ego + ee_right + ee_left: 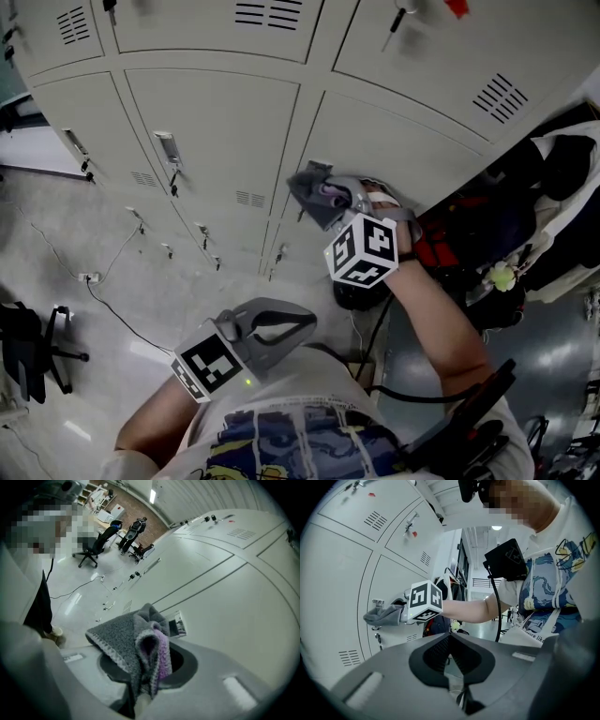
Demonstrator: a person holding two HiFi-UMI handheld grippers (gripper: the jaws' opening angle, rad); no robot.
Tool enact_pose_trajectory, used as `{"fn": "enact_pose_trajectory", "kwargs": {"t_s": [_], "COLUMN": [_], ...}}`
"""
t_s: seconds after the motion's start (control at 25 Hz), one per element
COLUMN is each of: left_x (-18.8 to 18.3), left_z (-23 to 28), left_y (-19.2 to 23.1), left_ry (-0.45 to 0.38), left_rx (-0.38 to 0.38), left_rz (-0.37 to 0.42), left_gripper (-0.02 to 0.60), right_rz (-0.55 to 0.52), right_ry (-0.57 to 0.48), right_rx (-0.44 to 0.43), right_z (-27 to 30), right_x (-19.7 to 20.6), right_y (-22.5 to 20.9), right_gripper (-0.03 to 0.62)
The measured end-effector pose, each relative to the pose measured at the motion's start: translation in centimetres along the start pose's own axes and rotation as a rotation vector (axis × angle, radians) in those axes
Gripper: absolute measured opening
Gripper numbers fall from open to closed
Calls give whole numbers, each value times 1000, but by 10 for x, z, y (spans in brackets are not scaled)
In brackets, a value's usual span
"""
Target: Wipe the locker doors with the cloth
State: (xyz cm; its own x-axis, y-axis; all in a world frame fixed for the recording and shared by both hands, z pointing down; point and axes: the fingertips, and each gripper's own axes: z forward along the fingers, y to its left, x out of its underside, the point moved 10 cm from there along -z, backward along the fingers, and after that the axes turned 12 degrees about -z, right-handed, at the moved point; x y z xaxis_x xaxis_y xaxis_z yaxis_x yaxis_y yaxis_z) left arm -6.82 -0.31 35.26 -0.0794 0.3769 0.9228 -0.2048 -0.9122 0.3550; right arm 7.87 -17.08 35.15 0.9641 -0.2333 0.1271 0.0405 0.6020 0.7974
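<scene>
A grey cloth with a purple inner fold (317, 194) (137, 641) is clamped in my right gripper (326, 201) (140, 688), which is shut on it. The cloth presses against a pale locker door (403, 141) (234, 592) beside that door's small latch plate (178, 623). In the left gripper view the cloth (383, 615) sticks out past the right gripper's marker cube (424, 601) and touches the door. My left gripper (302, 326) (451, 670) hangs low near the person's chest, away from the lockers, shut with nothing in it.
More locker doors (211, 122) stretch left, with keys hanging from their locks (172, 174). Bags and clothes (525, 216) crowd the right side. A black office chair (33, 349) and a cable (103, 295) lie on the floor at left.
</scene>
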Motion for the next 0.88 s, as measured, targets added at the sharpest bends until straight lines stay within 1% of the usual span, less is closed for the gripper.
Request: {"fn": "enact_pose_trajectory", "kwargs": {"t_s": [0.16,0.24,0.28,0.36,0.56,0.68,0.88], "left_x": [-1,-4,-5,-3,-5,-5,-7], "left_z": [1,-1,-4,-5,0,4,10], "left_y": [-2,-3,-3,-3,-7,-9,-8], "left_ry": [2,6,7,4,14,26,41], "left_rx": [4,7,2,-13,-5,7,16], "left_rz": [7,29,34,19,23,29,18], "left_gripper": [3,3,3,3,3,3,3], "right_rz": [1,9,11,11,21,27,19], "right_ry": [18,20,12,-6,-13,8,45], "right_rx": [-44,-64,-66,-59,-22,-21,-41], "right_z": [11,17,19,17,1,-2,5], "right_x": [3,5,4,2,6,14,31], "right_y": [13,18,20,21,18,23,34], "right_gripper": [86,86,86,86,86,86,86]}}
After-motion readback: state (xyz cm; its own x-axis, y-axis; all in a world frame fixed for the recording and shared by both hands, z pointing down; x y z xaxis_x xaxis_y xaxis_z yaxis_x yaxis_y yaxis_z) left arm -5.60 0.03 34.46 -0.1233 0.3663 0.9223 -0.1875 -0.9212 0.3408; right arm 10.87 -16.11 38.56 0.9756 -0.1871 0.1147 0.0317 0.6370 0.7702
